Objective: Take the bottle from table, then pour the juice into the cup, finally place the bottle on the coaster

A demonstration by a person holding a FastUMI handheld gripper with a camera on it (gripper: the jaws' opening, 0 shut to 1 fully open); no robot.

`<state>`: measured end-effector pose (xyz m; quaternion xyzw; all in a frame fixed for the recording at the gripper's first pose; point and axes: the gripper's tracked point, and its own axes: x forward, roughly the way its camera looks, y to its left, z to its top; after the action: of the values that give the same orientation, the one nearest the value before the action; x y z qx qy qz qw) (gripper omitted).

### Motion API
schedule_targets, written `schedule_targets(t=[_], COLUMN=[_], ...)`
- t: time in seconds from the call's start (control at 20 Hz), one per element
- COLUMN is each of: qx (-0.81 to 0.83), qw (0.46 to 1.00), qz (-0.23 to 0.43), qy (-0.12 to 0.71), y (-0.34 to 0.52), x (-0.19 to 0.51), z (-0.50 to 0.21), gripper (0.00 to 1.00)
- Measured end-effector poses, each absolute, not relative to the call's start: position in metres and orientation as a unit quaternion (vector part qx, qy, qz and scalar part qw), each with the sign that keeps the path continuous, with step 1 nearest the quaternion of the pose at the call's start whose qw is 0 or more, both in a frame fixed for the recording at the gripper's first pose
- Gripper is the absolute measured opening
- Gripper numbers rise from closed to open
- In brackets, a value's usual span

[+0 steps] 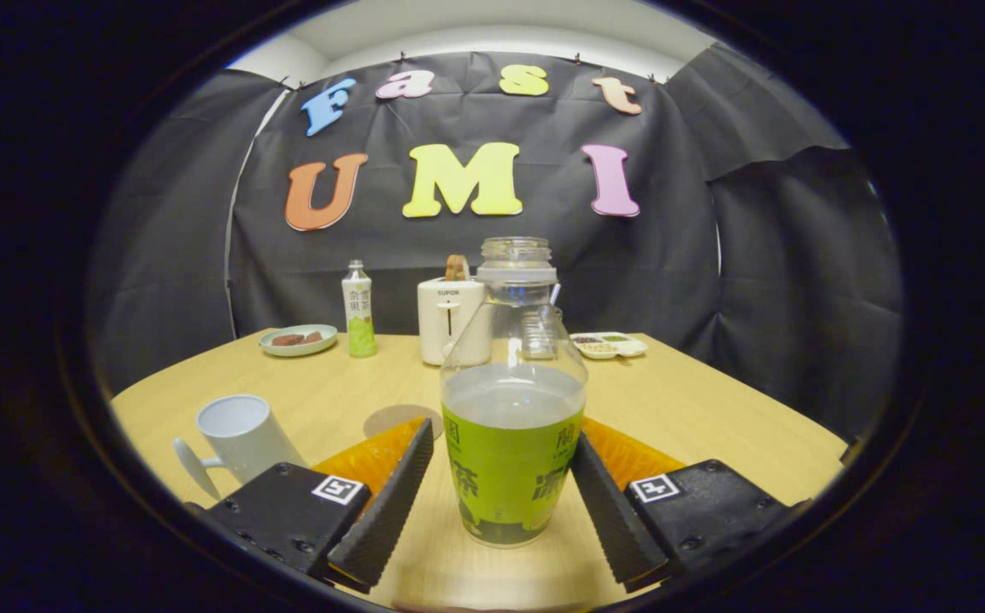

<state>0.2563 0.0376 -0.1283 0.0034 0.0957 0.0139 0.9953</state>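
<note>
Gripper [501, 502] fingers stand apart, straddling the juice bottle [513, 400]; right finger looks to touch the bottle's label, left finger shows a sliver of gap, so not clamped yet. Bottle upright on the wooden table [713, 409], long axis vertical, cap off, liquid to roughly half, dead centre between the fingers. Judgement: closing the fingers is the next move, no sideways correction needed. White cup [241, 438] stands left of the bottle and near, mouth up, handle toward the camera. Round coaster [401, 419] lies flat just behind-left of the bottle, between it and the cup. Beyond the bottle: white toaster [451, 319], a second small bottle [358, 311], a plate [298, 340], a divided snack tray [609, 344]. Open tabletop left of the bottle allows a lift and tilt toward the cup; table edge close under the cup.
</note>
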Motion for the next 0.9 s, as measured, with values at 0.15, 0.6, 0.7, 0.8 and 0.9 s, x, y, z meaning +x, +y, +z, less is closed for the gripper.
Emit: schedule_targets(t=[0.15, 0.6, 0.7, 0.8, 0.9], qx=[0.012, 0.008, -0.003, -0.021, -0.046], qw=[0.994, 0.995, 0.996, 0.997, 0.996], qz=[0.014, 0.014, 0.003, -0.01, -0.037], qy=[0.103, 0.095, 0.085, 0.073, 0.067], y=[0.034, 0.032, 0.028, 0.026, 0.02], x=[0.259, 0.254, 0.247, 0.236, 0.226], z=[-0.135, -0.129, -0.119, -0.105, -0.092], gripper=[0.85, 0.82, 0.81, 0.8, 0.8])
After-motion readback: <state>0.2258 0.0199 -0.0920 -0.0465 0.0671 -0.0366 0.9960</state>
